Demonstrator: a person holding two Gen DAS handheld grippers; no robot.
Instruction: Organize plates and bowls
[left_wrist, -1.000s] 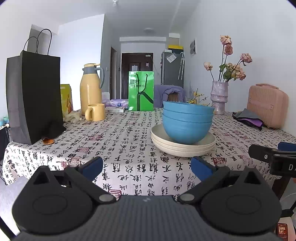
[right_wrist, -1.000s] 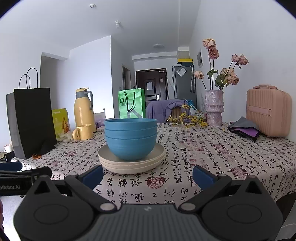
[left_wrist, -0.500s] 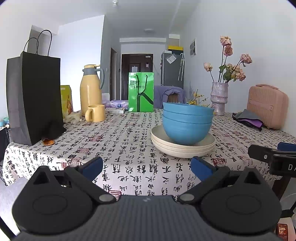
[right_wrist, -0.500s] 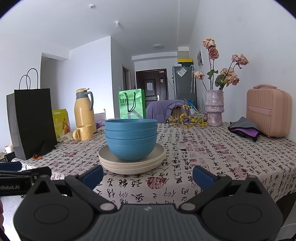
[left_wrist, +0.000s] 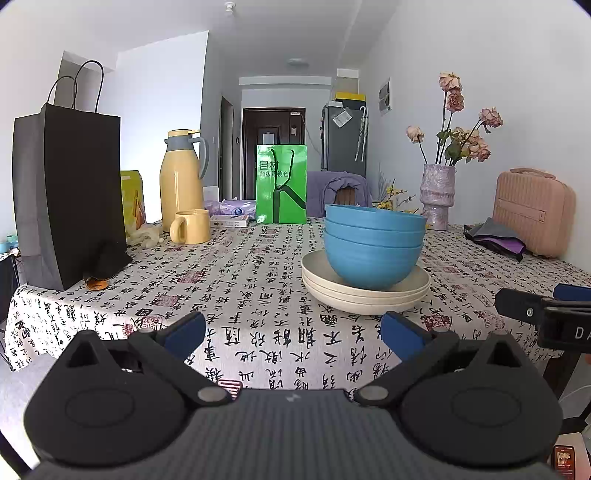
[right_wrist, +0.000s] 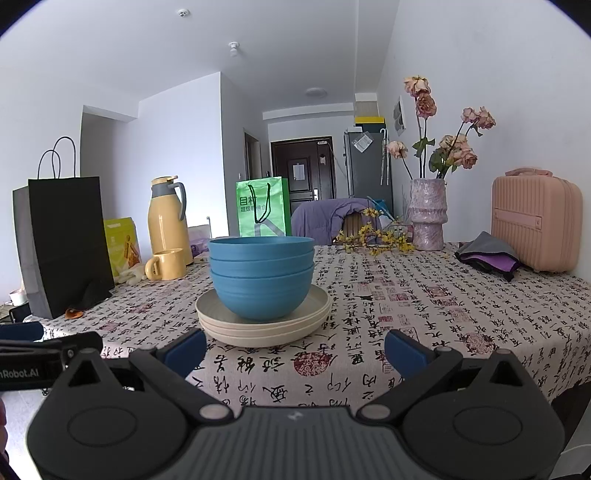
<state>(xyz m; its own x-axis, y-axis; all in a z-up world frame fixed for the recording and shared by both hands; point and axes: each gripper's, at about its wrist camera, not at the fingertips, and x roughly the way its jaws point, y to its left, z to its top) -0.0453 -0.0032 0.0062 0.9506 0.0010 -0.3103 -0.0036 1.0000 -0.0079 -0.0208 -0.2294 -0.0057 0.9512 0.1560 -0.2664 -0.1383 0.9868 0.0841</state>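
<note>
Very little differs from a second ago. In the left wrist view the stack of blue bowls (left_wrist: 373, 245) on the cream plates (left_wrist: 365, 291) sits marginally higher in the picture, as does the yellow jug (left_wrist: 181, 181) behind it; nothing on the table shifts.

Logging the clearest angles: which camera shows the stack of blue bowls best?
The right wrist view: the blue bowls sit near the picture's centre, all three rims distinct, on the cream plates. The left wrist view shows the same stack whole too, but off to the right.
</note>
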